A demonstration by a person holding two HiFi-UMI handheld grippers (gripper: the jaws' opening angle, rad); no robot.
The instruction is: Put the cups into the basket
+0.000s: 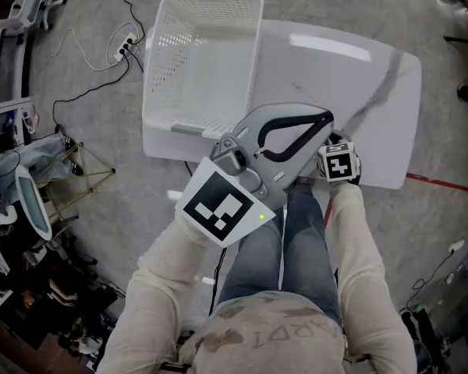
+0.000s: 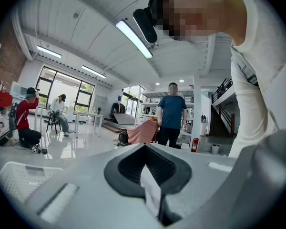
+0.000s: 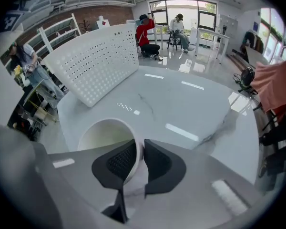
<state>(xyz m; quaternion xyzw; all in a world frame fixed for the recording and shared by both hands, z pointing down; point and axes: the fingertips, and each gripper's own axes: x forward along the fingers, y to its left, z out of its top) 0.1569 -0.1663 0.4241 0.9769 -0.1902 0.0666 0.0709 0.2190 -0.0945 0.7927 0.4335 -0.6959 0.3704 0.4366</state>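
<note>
A white cup (image 3: 105,132) lies tilted over the near edge of the white marble table (image 3: 190,104), with my right gripper (image 3: 139,147) shut on its rim, one pad inside and one outside. The white perforated basket (image 1: 203,61) rests on the table's far left part, empty as far as I can see, and shows as a tilted wall (image 3: 95,66) beyond the cup. My left gripper (image 1: 326,119) is raised close to the head camera, pointing up at the ceiling, its pads meeting at the tip with nothing held. It hides the cup and most of the right gripper in the head view.
The person's legs (image 1: 288,240) are against the table's near edge. Cables and a power strip (image 1: 125,47) lie on the floor to the left, beside cluttered racks (image 1: 23,185). A person (image 2: 171,113) stands in the background hall, and others sit by the windows (image 3: 145,35).
</note>
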